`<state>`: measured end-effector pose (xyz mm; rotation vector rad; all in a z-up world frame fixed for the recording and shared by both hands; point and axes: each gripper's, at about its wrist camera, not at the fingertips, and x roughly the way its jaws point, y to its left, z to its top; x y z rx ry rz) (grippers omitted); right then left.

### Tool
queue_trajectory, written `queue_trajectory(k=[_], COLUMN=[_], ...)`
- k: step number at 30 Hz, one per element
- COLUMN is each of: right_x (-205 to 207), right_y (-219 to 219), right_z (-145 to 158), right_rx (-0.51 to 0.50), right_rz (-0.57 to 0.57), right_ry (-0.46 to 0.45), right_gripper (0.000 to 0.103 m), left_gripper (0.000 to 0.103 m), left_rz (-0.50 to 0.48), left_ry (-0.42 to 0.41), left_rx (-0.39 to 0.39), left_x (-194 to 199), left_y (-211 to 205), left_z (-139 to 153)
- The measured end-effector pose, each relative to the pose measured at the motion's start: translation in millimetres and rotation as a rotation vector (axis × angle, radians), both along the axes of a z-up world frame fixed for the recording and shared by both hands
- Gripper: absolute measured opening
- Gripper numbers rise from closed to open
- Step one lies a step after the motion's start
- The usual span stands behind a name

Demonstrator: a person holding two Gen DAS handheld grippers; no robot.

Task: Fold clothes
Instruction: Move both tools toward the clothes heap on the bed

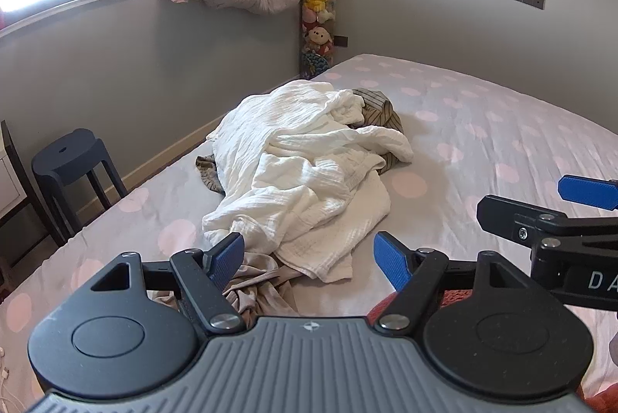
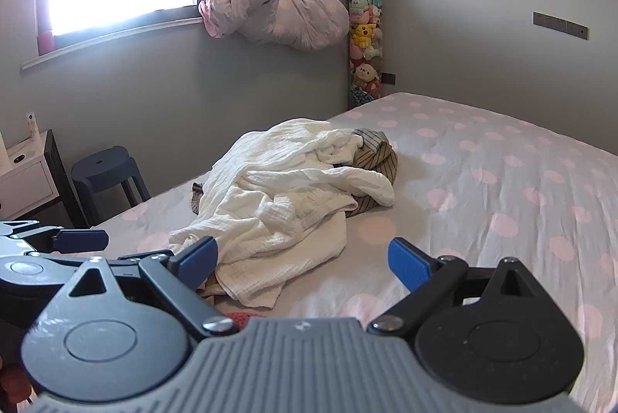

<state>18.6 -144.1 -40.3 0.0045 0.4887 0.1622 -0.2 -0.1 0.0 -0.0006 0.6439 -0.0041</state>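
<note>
Here the white garment (image 1: 305, 165) lies just beyond the open hand-held gripper (image 1: 309, 258).

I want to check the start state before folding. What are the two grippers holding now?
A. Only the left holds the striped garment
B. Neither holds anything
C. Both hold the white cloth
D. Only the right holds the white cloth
B: the left gripper and the right gripper both stand open above the bed, short of the white cloth.
</note>
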Motion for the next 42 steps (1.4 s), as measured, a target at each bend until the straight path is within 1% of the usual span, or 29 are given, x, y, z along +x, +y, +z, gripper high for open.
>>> queue_trajectory(k=[6, 11, 19, 42], right_x=[0.7, -0.6, 2.4, 0.7], right_y=[-0.4, 1.2, 2.4, 1.0], right_z=[-3.2, -3.8, -4.6, -10.9], right_rx=[0.011, 0.008, 0.005, 0.006], right_rz=[0.0, 0.006, 0.004, 0.001], right_ry=[0.012, 0.02, 0.043, 0.054], right_gripper=[0.096, 0.096, 0.096, 0.096], left_gripper=[0.073, 0.073, 0.073, 0.073], left_rz=[0.013, 0.022, 0.02, 0.007], left_ry=[0.015, 0.046, 0.057, 0.084], left_rx=[0.008, -0.014, -0.025, -0.036], left_x=[-3.3, 1.8, 3.8, 4.6], left_y=[-0.9, 1.9, 6.7, 4.8], left_z=[0.1, -2.5, -6.7, -11.9])
